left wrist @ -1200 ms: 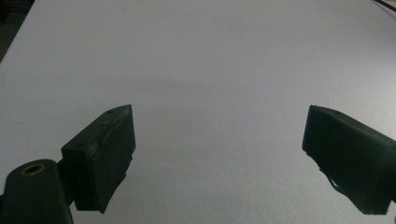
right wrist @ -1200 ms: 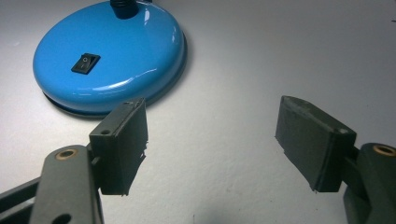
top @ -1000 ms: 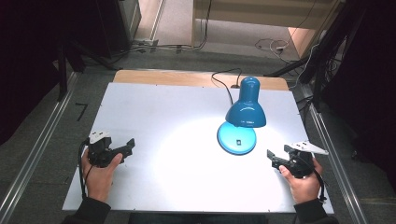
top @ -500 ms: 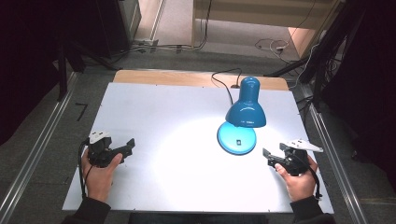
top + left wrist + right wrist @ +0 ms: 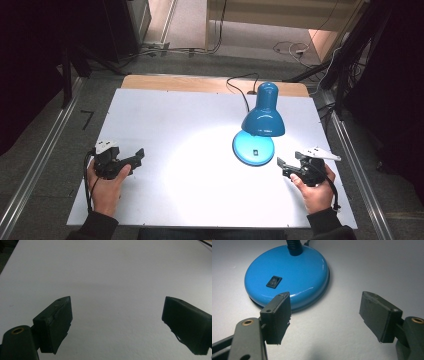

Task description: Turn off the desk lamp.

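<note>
Blue desk lamp (image 5: 257,127), lit, standing on white table (image 5: 165,120) at about 2 o'clock from table centre; shade bent over round base (image 5: 287,275), black rocker switch (image 5: 273,281) on base top, cord (image 5: 239,86) trailing off toward 12 o'clock. Progress, judged: barely begun; lamp untouched, approach to base or switch not yet closed, any press or grasp left to do. Right gripper (image 5: 290,167) at 4 o'clock of base, just beside it, jaws spread wide, holding nothing, left jaw near base rim but apart from it. Left gripper (image 5: 131,159) at 8 o'clock of table, well apart from lamp, jaws spread wide over bare surface, empty.
</note>
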Available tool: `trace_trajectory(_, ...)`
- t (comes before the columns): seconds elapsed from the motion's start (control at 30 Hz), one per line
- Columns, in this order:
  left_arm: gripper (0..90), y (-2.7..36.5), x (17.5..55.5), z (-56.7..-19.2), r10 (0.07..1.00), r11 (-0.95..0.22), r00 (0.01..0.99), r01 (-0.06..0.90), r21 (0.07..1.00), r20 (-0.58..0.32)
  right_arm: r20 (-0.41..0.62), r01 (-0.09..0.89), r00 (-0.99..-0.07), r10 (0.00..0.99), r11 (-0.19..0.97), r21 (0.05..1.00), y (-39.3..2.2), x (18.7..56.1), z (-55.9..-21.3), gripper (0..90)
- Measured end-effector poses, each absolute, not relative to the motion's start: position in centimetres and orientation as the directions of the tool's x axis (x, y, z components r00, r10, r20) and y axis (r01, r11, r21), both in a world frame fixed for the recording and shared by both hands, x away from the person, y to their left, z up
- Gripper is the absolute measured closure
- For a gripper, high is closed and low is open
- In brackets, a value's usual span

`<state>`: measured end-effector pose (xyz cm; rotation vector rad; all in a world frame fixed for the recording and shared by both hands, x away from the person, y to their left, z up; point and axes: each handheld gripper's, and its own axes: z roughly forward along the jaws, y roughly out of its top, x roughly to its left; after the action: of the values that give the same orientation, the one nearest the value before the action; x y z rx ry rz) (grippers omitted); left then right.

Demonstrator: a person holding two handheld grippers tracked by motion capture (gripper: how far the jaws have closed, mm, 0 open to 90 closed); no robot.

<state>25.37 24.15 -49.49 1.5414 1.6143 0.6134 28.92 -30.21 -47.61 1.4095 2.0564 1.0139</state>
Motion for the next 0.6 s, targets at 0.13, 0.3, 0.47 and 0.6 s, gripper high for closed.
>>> trace_trajectory(0.13, 10.4, 24.1, 25.4, -49.5, 0.974, 0.139, 0.066, 0.585, 0.799, -0.218, 0.042, 0.593, -0.388, 0.921, 0.214, 0.776, -29.9, 29.0, -47.6, 24.2)
trace_trajectory(0.3, 10.4, 24.2, 25.4, -49.5, 0.974, 0.137, 0.068, 0.584, 0.800, -0.217, 0.043, 0.592, -0.396, 0.917, 0.219, 0.775, -29.5, 29.2, -47.5, 24.3)
trace_trajectory(0.47, 10.4, 24.2, 25.3, -49.5, 0.974, 0.138, 0.065, 0.584, 0.800, -0.216, 0.045, 0.591, -0.401, 0.915, 0.221, 0.776, -29.2, 29.3, -47.6, 24.3)
trace_trajectory(0.6, 10.4, 24.2, 25.3, -49.5, 0.974, 0.138, 0.065, 0.583, 0.801, -0.215, 0.048, 0.592, -0.403, 0.914, 0.220, 0.775, -29.0, 29.5, -47.6, 24.3)
